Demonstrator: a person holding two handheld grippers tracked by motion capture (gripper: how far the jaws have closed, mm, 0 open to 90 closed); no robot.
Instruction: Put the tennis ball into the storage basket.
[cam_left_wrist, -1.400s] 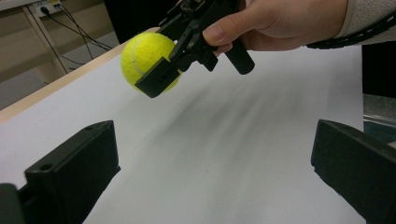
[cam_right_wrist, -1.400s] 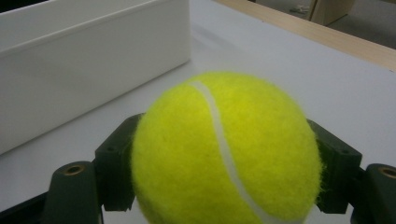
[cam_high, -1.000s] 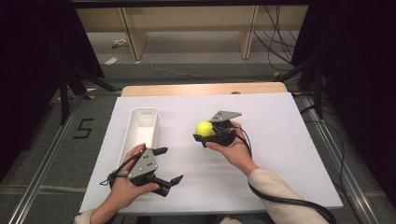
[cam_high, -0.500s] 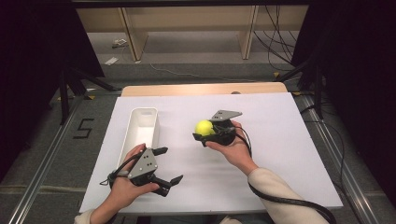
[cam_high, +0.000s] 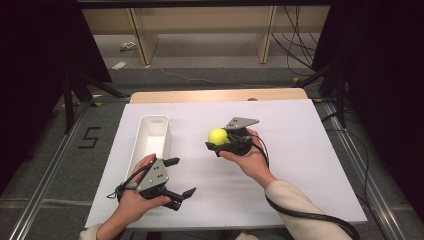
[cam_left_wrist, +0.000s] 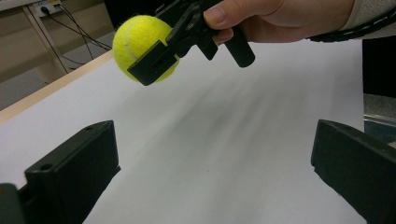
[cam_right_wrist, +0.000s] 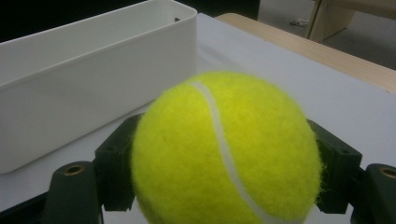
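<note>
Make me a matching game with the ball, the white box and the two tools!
Things:
1. tennis ball
2. white box
3. left tool
4. right tool

States:
A. open, holding nothing
B. shut on the ball, held above the table
C. yellow, squeezed between two black jaws
D. sits on the white table, left of the ball in the high view

Pairs: 1-C, 2-D, 3-A, 4-B

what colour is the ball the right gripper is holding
The tennis ball is bright yellow-green with a curved white seam, clearest in the right gripper view.
</note>
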